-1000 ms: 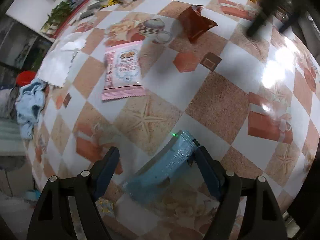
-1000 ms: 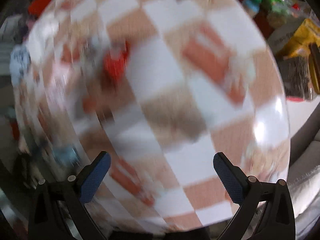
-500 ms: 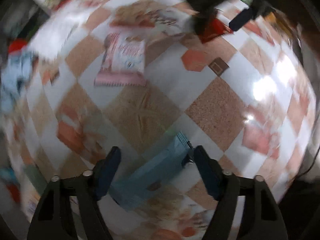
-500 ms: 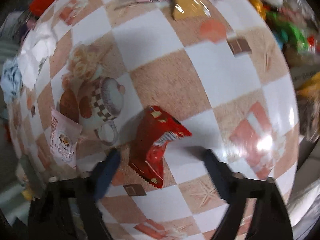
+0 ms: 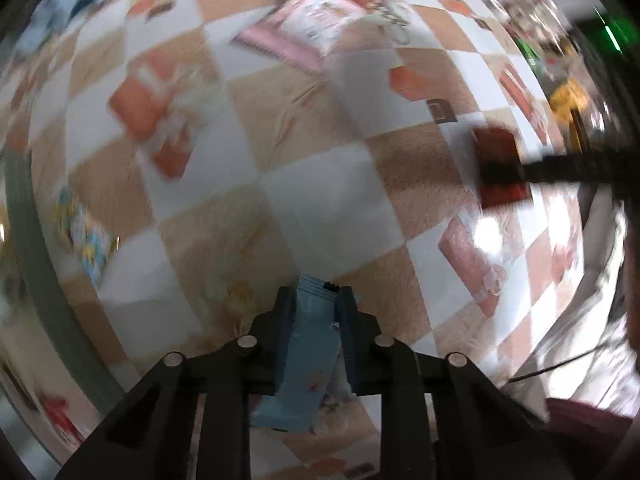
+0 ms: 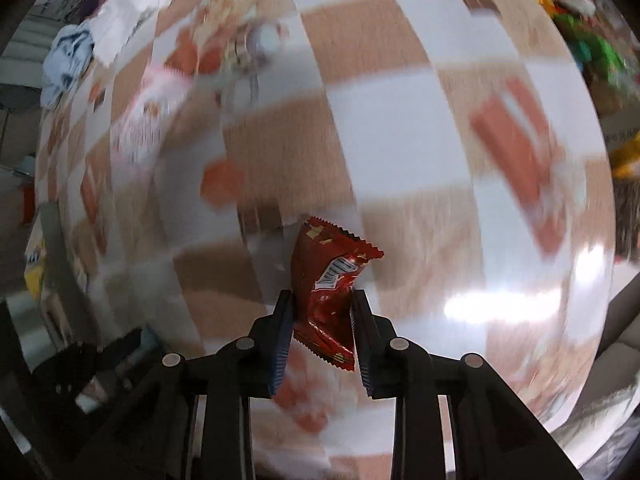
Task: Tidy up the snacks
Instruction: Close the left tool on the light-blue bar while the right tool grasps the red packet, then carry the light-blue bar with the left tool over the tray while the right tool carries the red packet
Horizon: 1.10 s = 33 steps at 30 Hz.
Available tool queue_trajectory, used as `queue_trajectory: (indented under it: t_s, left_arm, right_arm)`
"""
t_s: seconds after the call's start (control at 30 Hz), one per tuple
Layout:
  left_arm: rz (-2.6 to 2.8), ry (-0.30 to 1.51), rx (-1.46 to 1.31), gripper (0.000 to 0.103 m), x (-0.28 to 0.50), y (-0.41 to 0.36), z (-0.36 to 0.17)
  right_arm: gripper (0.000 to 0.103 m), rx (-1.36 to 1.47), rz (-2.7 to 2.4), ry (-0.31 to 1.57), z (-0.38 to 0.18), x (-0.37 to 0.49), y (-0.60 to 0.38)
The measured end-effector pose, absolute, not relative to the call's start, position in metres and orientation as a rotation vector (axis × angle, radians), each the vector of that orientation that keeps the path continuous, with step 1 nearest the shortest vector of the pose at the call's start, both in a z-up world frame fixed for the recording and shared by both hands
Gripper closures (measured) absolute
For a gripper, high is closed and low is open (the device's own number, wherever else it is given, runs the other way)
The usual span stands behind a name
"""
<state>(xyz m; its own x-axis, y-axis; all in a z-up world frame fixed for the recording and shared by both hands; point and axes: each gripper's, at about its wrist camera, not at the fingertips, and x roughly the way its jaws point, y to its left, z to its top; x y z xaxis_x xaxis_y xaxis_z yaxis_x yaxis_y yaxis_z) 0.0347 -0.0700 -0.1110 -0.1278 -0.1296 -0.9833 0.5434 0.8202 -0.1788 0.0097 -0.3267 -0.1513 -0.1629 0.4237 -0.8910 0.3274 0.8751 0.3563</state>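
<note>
- Left gripper point(image 5: 315, 320): jaws have just been closing and now pinch the blue packet point(image 5: 305, 364) across its narrow width, at 6 o'clock in the left view. Probably so it hangs lengthwise.
- Pink packet point(image 5: 308, 32) loose on the tablecloth point(image 5: 320, 208) at 12 o'clock, likely a later pick.
- Right gripper point(image 6: 323, 320): jaws have just been closing and clamp the red packet point(image 6: 328, 280) low, top poking out toward 12.
- Judgement: both ready to carry for sorting.

A table point(image 5: 320, 208) in checkered cloth shines under bright overhead light.
</note>
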Motion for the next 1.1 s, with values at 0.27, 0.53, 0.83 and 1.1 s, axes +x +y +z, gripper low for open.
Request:
queue_trajectory:
  t_s: [0.27, 0.53, 0.83, 1.1]
  left_arm:
    - [-0.538, 1.628, 0.314, 0.081, 0.022, -0.053, -0.104]
    - [-0.549, 1.515, 0.463, 0.024, -0.001, -0.042, -0.077]
    - [-0.542, 1.548, 0.588, 0.024, -0.026, -0.053, -0.101]
    - [-0.503, 1.554, 0.583, 0.024, -0.025, -0.077, -0.119]
  right_arm:
    - [0.073, 0.65, 0.071, 1.791, -0.149, -0.049, -0.33]
    - [0.073, 0.658, 0.059, 1.787, -0.139, -0.055, -0.331]
    - [0.072, 0.682, 0.039, 1.794, -0.137, -0.055, -0.327]
    - [0.032, 0.768, -0.054, 1.779, -0.141, -0.081, -0.347]
